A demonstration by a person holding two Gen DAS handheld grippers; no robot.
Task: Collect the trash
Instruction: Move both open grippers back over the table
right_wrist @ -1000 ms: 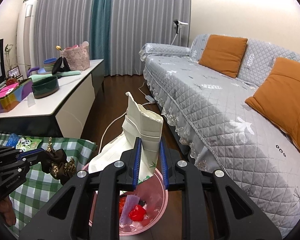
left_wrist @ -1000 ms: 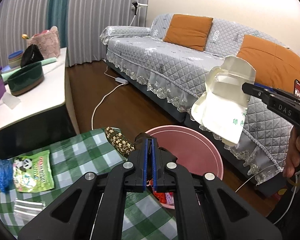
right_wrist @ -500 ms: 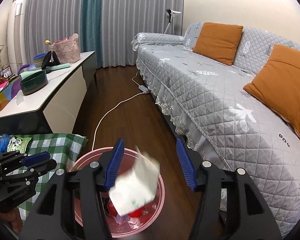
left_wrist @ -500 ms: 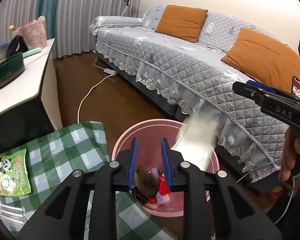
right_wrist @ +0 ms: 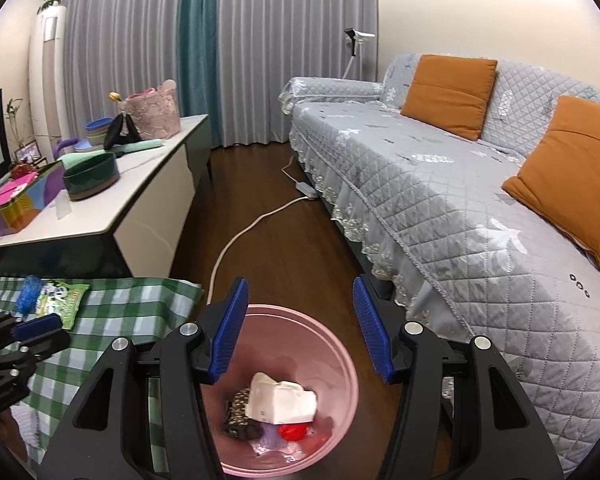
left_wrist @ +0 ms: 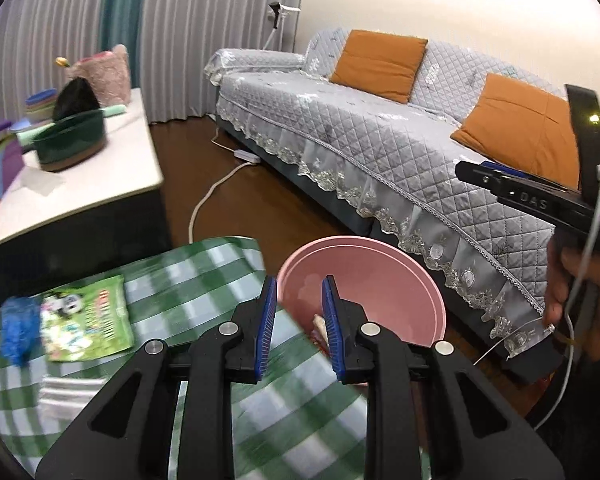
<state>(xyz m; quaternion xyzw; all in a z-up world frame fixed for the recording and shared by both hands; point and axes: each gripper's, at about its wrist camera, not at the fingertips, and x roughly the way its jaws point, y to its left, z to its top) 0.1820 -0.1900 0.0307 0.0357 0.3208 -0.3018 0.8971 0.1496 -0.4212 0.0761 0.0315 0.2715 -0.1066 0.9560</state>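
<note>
The right gripper (right_wrist: 300, 320) hung over the pink bin (right_wrist: 346, 354) with jaws spread wide and empty, the white carton (right_wrist: 282, 402) lay inside the bin on other trash, and the left gripper (left_wrist: 298, 318), jaws parted and empty, pointed at the bin's near rim.

The crumpled white paper carton (right_wrist: 281, 402), clamped in the right gripper (right_wrist: 300, 330) a second earlier and caught mid-fall half a second ago, now lies inside the round pink plastic bin (right_wrist: 342, 354), resting on the dark floral fabric scrap (right_wrist: 238, 404) dropped there by the left gripper (left_wrist: 298, 322). Both grippers, once closed on their loads, now hang with jaws spread and empty, the left swung back toward the table.
</note>
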